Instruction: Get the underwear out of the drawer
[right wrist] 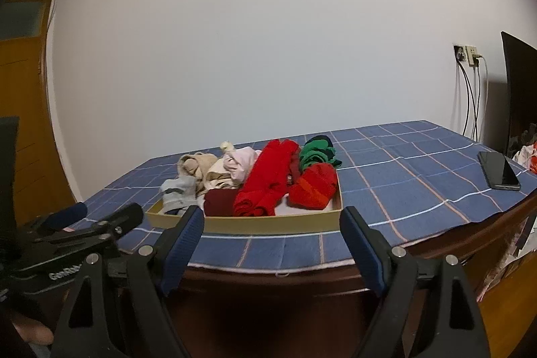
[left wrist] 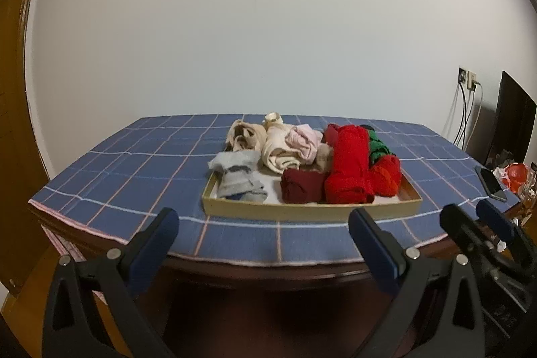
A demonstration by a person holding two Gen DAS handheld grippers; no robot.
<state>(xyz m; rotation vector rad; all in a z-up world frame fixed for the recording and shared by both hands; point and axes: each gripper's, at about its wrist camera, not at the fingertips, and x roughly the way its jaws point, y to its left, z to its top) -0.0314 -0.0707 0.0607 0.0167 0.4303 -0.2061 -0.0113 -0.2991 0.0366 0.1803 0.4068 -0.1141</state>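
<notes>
White lettering is seen on the black body of the left gripper (right wrist: 97,217) in the right wrist view, low at the left edge; only the start can be read, "GenRob", the rest being cut off behind the near finger of the right gripper (right wrist: 272,225); no other writing, number, brand or sign can be made out in either view; the phone (right wrist: 499,170) lying on the checked cloth shows a dark, blank screen.
</notes>
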